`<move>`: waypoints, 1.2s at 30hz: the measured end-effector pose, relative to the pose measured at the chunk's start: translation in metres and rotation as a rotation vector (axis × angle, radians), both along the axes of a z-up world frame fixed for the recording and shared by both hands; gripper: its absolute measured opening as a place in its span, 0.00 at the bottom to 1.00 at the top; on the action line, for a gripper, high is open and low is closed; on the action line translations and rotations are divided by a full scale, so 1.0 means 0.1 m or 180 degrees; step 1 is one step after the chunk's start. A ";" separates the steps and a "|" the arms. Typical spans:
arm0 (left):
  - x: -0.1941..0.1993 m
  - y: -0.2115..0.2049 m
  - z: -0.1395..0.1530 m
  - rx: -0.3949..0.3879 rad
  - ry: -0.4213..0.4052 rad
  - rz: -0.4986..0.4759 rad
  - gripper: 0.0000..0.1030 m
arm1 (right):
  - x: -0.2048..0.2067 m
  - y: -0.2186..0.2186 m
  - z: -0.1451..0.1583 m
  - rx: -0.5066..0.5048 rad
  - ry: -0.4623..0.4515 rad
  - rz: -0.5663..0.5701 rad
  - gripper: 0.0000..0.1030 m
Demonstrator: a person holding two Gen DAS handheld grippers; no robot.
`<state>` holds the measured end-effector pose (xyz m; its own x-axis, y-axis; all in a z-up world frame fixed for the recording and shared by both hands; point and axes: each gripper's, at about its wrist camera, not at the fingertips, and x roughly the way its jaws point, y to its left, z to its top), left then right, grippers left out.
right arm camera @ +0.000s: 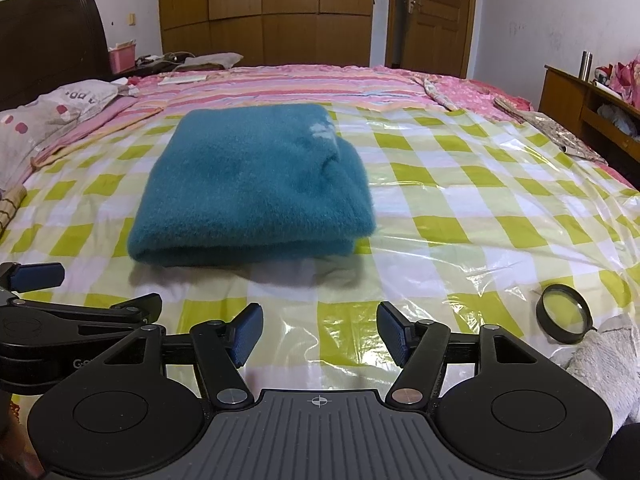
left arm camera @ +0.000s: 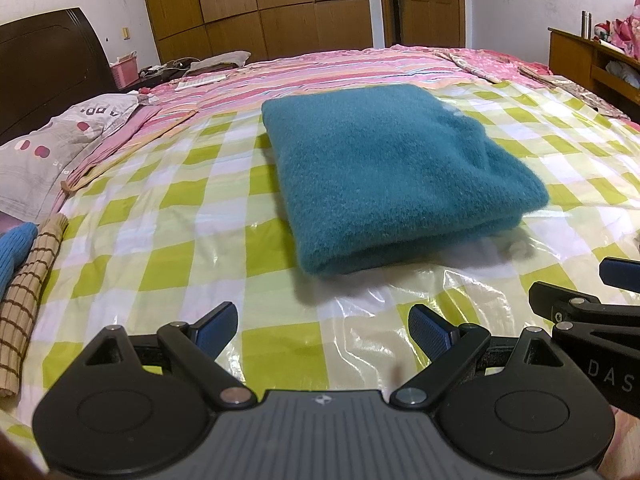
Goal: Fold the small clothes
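- Two grippers hang side by side above the near edge of a bed, both pointing down and forward at a folded teal fleece garment [left arm camera: 396, 176].
- The left gripper [left arm camera: 323, 332] has its jaws spread wide, with nothing between the blue pads; only the shiny sheet shows in the gap.
- The right gripper [right arm camera: 319, 334] likewise stands wide apart and empty, its pads clear of the cloth.
- In the left wrist view the right gripper's black arm and one blue pad enter from the right edge; in the right wrist view the left gripper shows the same way at the left edge.
- The teal garment lies folded into a thick, roughly rectangular bundle on a green-and-white checked plastic sheet [right arm camera: 460, 216], its rounded fold edge facing the grippers, well apart from both.
- A pale patch [right arm camera: 320, 132] shows on the garment's far right part.
- A pink striped bedspread [left arm camera: 320, 68] shows past the far edge of the checked sheet.
- At the left lie a grey printed pillow [left arm camera: 60, 140] and, nearer, a tan checked cloth [left arm camera: 28, 300] beside something blue knitted [left arm camera: 12, 252].
- A round black-rimmed magnifying lens [right arm camera: 564, 314] rests on the sheet at the right, touching a whitish fluffy fabric [right arm camera: 608, 364].
- Behind the bed stand a wooden wardrobe [right arm camera: 264, 12] and a closed door [right arm camera: 436, 12].
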<state>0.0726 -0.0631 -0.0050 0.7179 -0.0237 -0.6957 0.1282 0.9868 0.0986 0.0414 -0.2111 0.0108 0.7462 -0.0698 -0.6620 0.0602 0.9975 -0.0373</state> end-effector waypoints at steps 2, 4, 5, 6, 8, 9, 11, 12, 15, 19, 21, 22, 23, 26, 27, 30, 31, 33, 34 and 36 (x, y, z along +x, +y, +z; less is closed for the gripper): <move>0.00 0.00 0.00 -0.0002 -0.0001 0.0002 0.95 | -0.01 0.00 0.00 -0.0003 0.0001 0.0000 0.62; 0.00 0.00 0.00 -0.0001 -0.0002 0.0001 0.95 | -0.01 0.00 0.00 -0.0001 -0.0002 0.0000 0.62; 0.00 0.00 0.00 0.0000 -0.0002 0.0000 0.95 | -0.01 0.00 0.00 -0.0001 0.0000 -0.0002 0.62; 0.00 0.00 0.00 0.0000 -0.0001 0.0000 0.95 | -0.01 0.00 0.00 -0.0002 0.0000 -0.0002 0.62; 0.00 0.00 0.00 0.0000 -0.0003 -0.0002 0.95 | -0.01 0.00 0.00 -0.0006 -0.0003 -0.0001 0.62; -0.01 0.00 0.00 0.0000 -0.0005 -0.0001 0.95 | -0.01 0.00 0.00 -0.0005 -0.0002 -0.0001 0.62; -0.01 0.00 0.00 -0.0001 -0.0007 -0.0003 0.95 | -0.01 0.00 0.00 -0.0003 -0.0002 0.0000 0.62; -0.01 0.00 0.00 -0.0002 -0.0008 -0.0005 0.95 | -0.01 0.00 0.00 -0.0002 -0.0002 0.0000 0.62; -0.03 0.01 -0.01 -0.0015 -0.0002 -0.0019 0.95 | -0.01 -0.02 -0.01 0.0047 0.0011 -0.0016 0.63; -0.06 0.00 -0.03 -0.0014 0.0018 -0.0051 0.95 | -0.06 -0.06 -0.02 0.0088 0.0009 -0.0046 0.65; -0.08 0.00 -0.04 -0.0009 0.0020 -0.0056 0.95 | -0.07 -0.07 -0.01 0.0083 0.0005 -0.0054 0.65; -0.08 0.01 -0.04 -0.0014 0.0021 -0.0049 0.95 | -0.07 -0.08 -0.01 0.0080 0.0001 -0.0063 0.65; -0.08 0.00 -0.04 -0.0023 0.0021 -0.0042 0.95 | -0.07 -0.08 -0.01 0.0080 0.0001 -0.0075 0.65; -0.07 0.02 -0.03 -0.0077 0.0031 -0.0029 0.95 | -0.07 -0.11 -0.02 0.0077 0.0026 -0.0102 0.65; -0.07 0.03 -0.02 -0.0089 0.0033 -0.0031 0.95 | -0.06 -0.11 -0.04 0.0071 0.0040 -0.0105 0.65; -0.08 0.03 -0.02 -0.0093 0.0019 -0.0046 0.95 | -0.06 -0.11 -0.05 0.0075 0.0058 -0.0105 0.65; -0.08 0.04 -0.01 -0.0096 0.0017 -0.0055 0.95 | -0.06 -0.11 -0.05 0.0072 0.0055 -0.0102 0.65; -0.09 0.04 -0.01 -0.0102 0.0014 -0.0064 0.95 | -0.06 -0.10 -0.05 0.0071 0.0049 -0.0093 0.65; -0.09 0.04 -0.01 -0.0099 0.0011 -0.0061 0.95 | -0.06 -0.09 -0.05 0.0063 0.0044 -0.0087 0.65; -0.09 0.04 -0.01 -0.0103 0.0008 -0.0057 0.95 | -0.07 -0.07 -0.05 0.0044 0.0029 -0.0082 0.65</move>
